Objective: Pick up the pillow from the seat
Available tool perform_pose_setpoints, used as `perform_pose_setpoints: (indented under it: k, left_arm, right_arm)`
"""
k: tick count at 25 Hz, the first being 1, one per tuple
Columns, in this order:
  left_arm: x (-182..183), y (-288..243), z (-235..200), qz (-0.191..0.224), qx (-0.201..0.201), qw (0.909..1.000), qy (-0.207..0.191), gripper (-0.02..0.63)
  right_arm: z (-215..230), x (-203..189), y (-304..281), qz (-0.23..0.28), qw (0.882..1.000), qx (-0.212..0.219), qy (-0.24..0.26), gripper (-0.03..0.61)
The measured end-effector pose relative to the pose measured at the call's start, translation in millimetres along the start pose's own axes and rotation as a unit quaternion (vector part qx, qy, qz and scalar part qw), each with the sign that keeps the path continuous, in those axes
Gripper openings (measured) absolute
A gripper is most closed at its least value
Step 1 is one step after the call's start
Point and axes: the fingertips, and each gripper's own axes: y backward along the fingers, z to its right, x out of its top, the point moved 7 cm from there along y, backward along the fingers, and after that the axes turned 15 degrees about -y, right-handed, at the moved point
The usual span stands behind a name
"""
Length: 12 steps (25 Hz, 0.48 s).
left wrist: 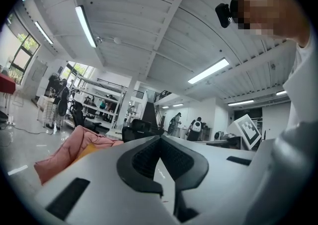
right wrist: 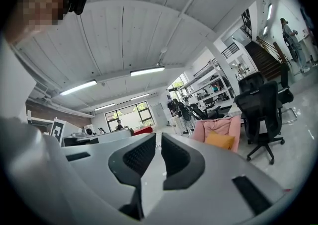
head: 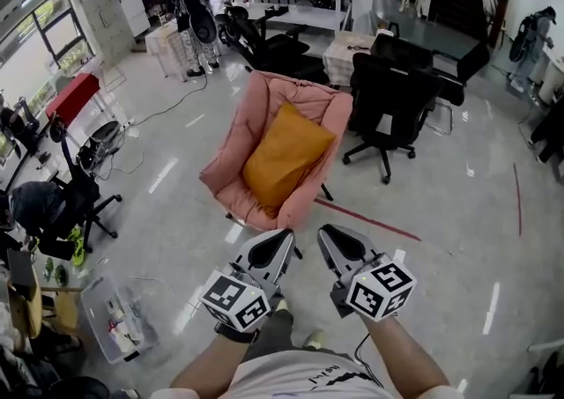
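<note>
While both tongs hover side by side, the left gripper (head: 284, 235) has its jaws pressed together with nothing between them. Ahead, well apart from both, the orange pillow (head: 284, 155) lies tilted on the seat of the pink chair (head: 227, 159), seemingly leaning against its backrest. The right gripper (head: 324, 232) is narrowed to a slit, empty. A black office chair (head: 392, 98) stands just right of the pink one.

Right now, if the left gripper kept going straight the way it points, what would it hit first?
Probably not the pillow. In its own view the left gripper aims to the right of the pink chair; a black office chair stands straight beyond, though depth is unclear.
</note>
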Motion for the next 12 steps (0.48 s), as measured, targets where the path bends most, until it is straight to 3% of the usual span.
perform_pose_setpoints:
  k: [7, 12]
  left_arm:
    - [-22.0, -31.0, -58.5, -0.008, 0.005, 0.9999, -0.005, 0.011]
    - [-35.7, -70.6, -120.5, -0.012, -0.001, 0.9999, -0.009, 0.011]
  right_arm:
    - [28.1, 3.9, -61.1, -0.008, 1.000, -0.009, -0.005, 0.028]
    - [58.4, 14.5, -126.0, -0.022, 0.999, -0.022, -0.013, 0.080]
